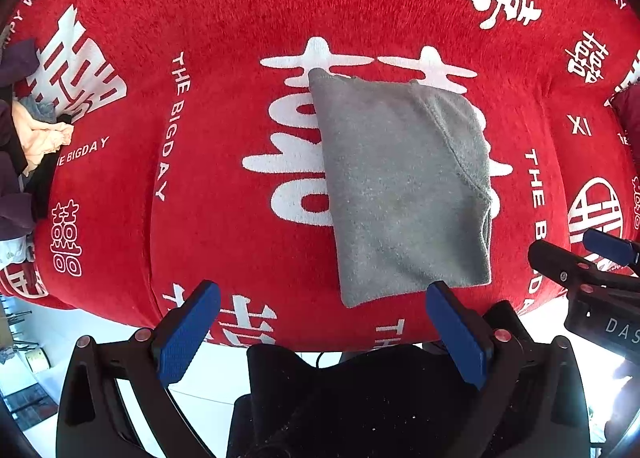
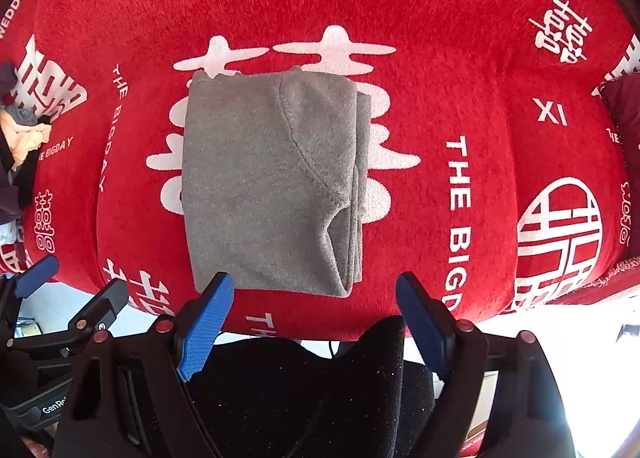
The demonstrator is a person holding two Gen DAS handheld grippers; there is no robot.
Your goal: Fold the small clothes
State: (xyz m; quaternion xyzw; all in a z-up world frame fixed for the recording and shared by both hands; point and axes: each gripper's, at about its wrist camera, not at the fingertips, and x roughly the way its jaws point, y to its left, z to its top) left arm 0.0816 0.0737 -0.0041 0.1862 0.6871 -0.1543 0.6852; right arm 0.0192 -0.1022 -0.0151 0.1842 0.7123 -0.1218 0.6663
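While both of my grippers hang pointing down over the red cover (image 1: pixel 224 18), the grey garment (image 1: pixel 400 186) lies on it already folded into a compact, several-layered rectangle, resting across the large white character (image 1: pixel 288 162) printed on that cover. My left gripper (image 1: pixel 320 334) stands with its blue pads spread wide and nothing between them; my right gripper (image 2: pixel 316 322) is likewise spread and empty.

Relative to the garment: its near edge sits just beyond both grippers. Seen from the left wrist, the near right corner is beside my left gripper's right pad, with most of the cloth beyond and to the right. Seen from the right wrist, the near edge runs from my right gripper's left pad towards the middle of the gap. I cannot tell whether any pad touches the cloth.

Judgement: this piece appears finished or close to it. To do the step well, I should lift clear without snagging the stacked right-hand edge, where the layers are loose. A heap of further clothes (image 1: pixel 36 138) lies well to the garment's left, at the cover's edge; the next piece would presumably come from there.
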